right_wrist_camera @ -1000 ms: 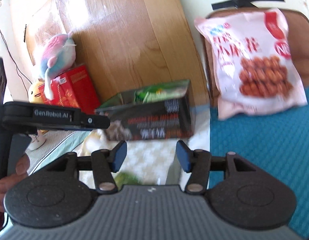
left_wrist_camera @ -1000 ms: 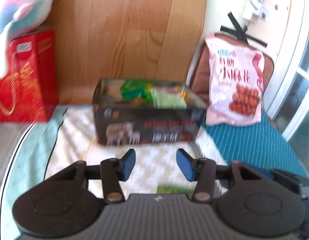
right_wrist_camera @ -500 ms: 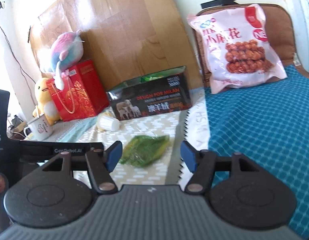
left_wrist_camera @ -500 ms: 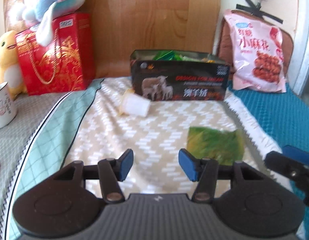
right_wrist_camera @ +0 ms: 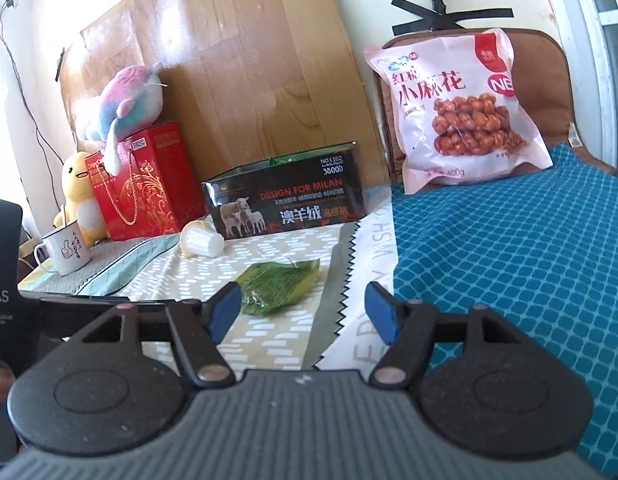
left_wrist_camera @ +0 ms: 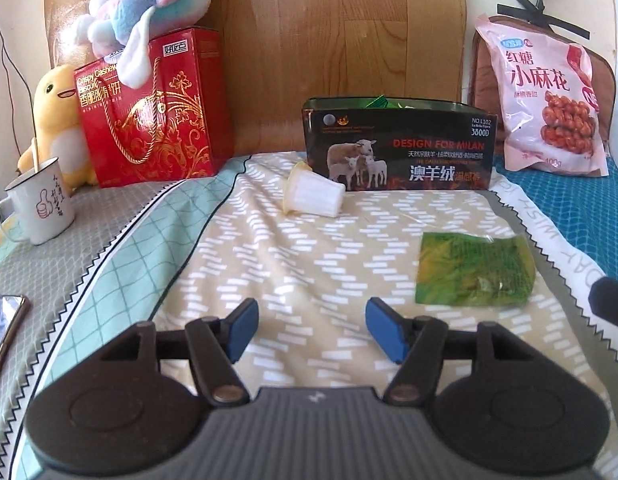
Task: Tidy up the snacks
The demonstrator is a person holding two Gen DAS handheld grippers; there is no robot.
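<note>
A black open-topped box with green packets inside stands at the back of the patterned cloth. A white jelly cup lies on its side just in front of the box's left end. A green snack packet lies flat on the cloth, nearer to me. My left gripper hovers over bare cloth, left of the packet, its jaws opening with nothing between them. My right gripper is just short of the packet, jaws opening, empty.
A large pink snack bag leans on a brown cushion at the back right, over a blue mat. A red gift box, plush toys, and a white mug stand at the left. A phone lies at the left edge.
Both grippers have pulled back from the black box and tipped down, so the jelly cup and green packet now show in front. Both pairs of jaws have spread wider.
</note>
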